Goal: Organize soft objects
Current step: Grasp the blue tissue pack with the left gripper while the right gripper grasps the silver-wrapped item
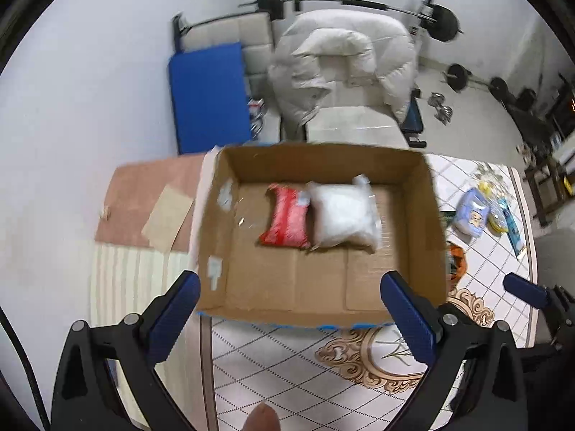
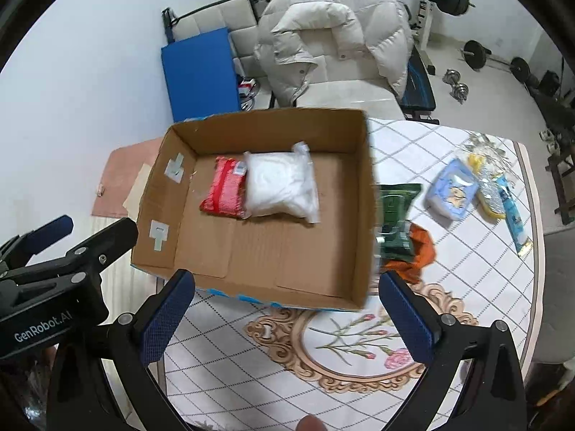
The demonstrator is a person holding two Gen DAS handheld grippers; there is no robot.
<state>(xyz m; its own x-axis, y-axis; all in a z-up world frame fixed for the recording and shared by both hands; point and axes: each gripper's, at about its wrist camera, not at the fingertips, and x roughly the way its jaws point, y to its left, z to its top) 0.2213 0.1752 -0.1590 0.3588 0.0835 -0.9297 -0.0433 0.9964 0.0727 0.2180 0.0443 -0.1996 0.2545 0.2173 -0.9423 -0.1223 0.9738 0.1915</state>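
Lying side by side on the floor of the open cardboard box [image 2: 258,251], toward its far wall, are a red soft pack [image 2: 224,188] and a white plastic-wrapped pack [image 2: 282,185], touching along one edge, the red one at nine o'clock of the white. The box sits on a white tablecloth [image 2: 251,377] with a diamond grid and a floral medallion.

More soft items lie on the cloth at three o'clock of the box: a dark green pack [image 2: 397,215] just beside its wall, an orange cloth [image 2: 420,251] against that pack, a light blue pack [image 2: 452,194] farther out, and what may be a yellow-and-blue bundle [image 2: 497,194], too blurred to name.

Left gripper [image 1: 289,318] hangs over the box's near rim, fingers spread wide, holding nothing. Right gripper [image 2: 285,314] hovers likewise, spread and empty.

Beyond the table at twelve o'clock, a pale puffer jacket [image 2: 334,39] drapes a seat, with a blue mat [image 2: 199,75] at eleven o'clock.
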